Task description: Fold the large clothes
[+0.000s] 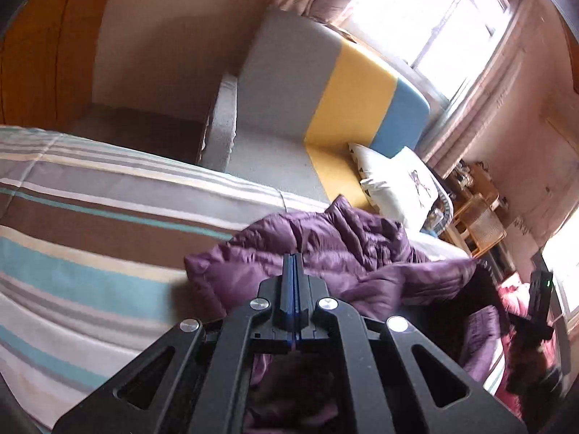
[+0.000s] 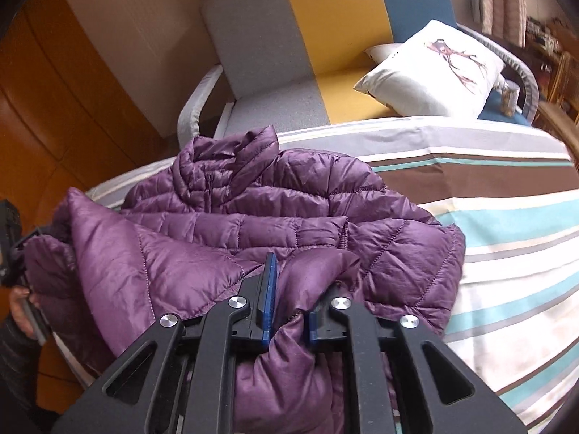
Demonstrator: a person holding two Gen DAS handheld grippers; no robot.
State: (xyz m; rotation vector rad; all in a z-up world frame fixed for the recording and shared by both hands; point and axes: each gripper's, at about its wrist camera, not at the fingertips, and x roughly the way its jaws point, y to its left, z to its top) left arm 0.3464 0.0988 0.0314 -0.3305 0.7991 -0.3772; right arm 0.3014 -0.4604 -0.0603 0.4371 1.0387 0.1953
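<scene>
Striped bedspread (image 2: 506,217) is bearing a quilted purple puffer jacket (image 2: 271,217), hem bunching loose between the parted right gripper (image 2: 289,289); left gripper (image 1: 296,271) is pinched together above it.

purple quilted puffer jacket (image 2: 275,217): glossy synthetic cloth | striped bed sheet (image 2: 506,217): matt woven cloth | black gripper (image 2: 289,311): matt plastic, shiny metal screws | orange wooden wardrobe (image 2: 54,108): smooth, semi-gloss
</scene>
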